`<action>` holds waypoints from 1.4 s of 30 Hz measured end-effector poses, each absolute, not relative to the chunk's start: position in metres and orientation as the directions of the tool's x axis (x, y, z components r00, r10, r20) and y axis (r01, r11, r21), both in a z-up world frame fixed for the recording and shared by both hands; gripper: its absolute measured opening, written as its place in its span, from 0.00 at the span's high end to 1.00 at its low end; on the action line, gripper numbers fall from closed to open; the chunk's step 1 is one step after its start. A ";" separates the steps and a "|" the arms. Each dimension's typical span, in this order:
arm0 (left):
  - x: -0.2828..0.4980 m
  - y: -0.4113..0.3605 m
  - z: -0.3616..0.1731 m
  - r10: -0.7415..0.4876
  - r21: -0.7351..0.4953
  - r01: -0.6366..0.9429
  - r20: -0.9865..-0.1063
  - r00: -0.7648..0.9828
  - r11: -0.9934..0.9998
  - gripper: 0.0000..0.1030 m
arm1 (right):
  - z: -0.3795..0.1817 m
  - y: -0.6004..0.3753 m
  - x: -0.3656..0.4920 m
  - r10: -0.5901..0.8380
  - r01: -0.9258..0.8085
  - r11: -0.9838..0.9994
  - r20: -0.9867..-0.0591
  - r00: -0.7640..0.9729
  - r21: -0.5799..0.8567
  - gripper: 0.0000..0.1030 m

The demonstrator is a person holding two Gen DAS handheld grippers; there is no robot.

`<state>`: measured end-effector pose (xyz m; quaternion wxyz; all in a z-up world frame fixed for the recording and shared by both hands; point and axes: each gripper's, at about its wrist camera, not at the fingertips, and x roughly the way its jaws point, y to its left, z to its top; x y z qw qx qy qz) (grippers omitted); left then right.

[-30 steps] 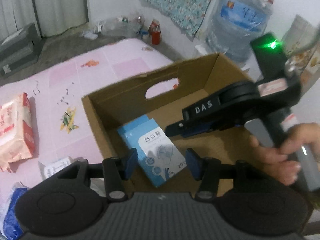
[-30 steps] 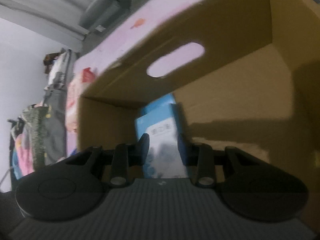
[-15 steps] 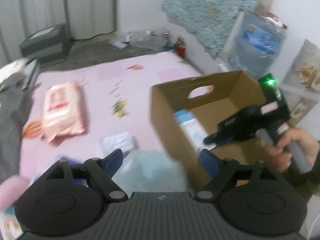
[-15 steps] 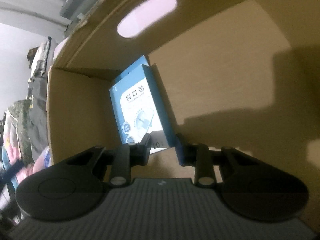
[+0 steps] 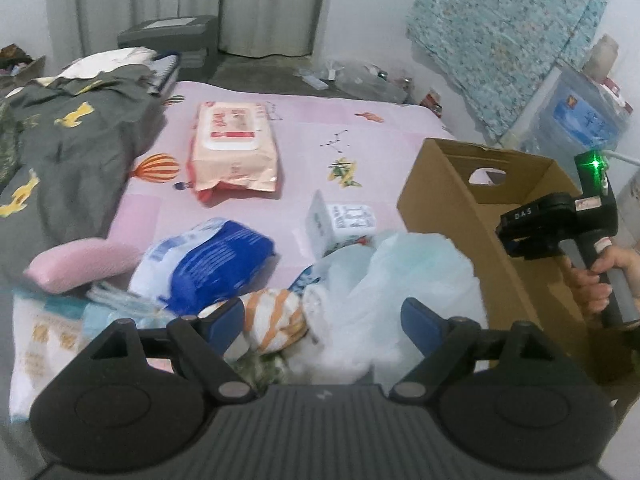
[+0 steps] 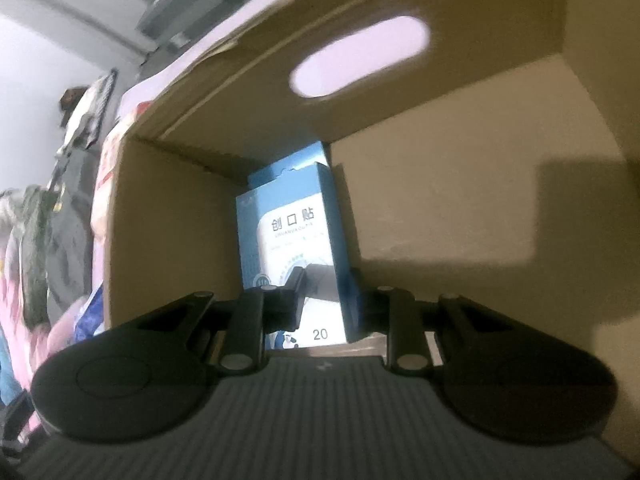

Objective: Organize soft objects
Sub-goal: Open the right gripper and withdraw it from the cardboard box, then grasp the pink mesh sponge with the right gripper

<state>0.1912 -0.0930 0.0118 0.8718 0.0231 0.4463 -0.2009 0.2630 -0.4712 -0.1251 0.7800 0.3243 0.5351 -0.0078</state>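
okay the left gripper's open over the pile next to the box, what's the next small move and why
Probably lower the open left gripper onto the striped bundle and close. It lies between the fingers, nearest of the pile, while the right gripper is busy at the blue pack in the box.

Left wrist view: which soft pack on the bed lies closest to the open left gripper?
The blue-and-white pack, just beyond the left gripper. The pink wipes pack lies much farther back, and the pink sponge sits off to the side.

Blue box (image 6: 294, 248) and cardboard walls (image 6: 168, 232) close around right claw (image 6: 326, 300).
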 end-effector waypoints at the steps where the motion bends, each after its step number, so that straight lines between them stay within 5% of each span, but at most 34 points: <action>1: 0.187 -0.087 0.012 -0.328 -0.138 0.366 -0.783 0.528 0.920 0.16 | -0.125 -0.470 0.263 0.334 0.352 0.794 -0.839 0.429 0.496 0.79; 10: 0.156 -0.050 0.030 -0.294 -0.110 0.320 -0.732 0.614 0.941 0.13 | -0.104 -0.454 0.258 0.268 0.304 0.847 -0.843 0.466 0.437 0.77; 19: 0.107 -0.003 0.051 -0.265 -0.088 0.278 -0.658 0.705 0.957 0.13 | -0.019 -0.476 0.202 0.248 0.259 0.836 -0.755 0.607 0.483 0.77; 29: 0.079 0.043 0.046 -0.202 -0.067 0.207 -0.639 0.742 0.976 0.14 | 0.028 -0.379 0.150 0.520 0.096 0.732 -0.644 0.562 0.675 0.75; 36: 0.130 0.078 0.057 -0.130 -0.060 0.119 -0.643 0.754 0.991 0.15 | 0.037 -0.276 0.195 0.711 0.048 0.590 -0.547 0.442 0.806 0.73; 42: 0.224 0.128 0.043 -0.228 -0.295 -0.005 -0.750 0.621 0.955 0.28 | 0.005 -0.202 0.278 0.734 0.154 0.570 -0.584 0.347 0.807 0.72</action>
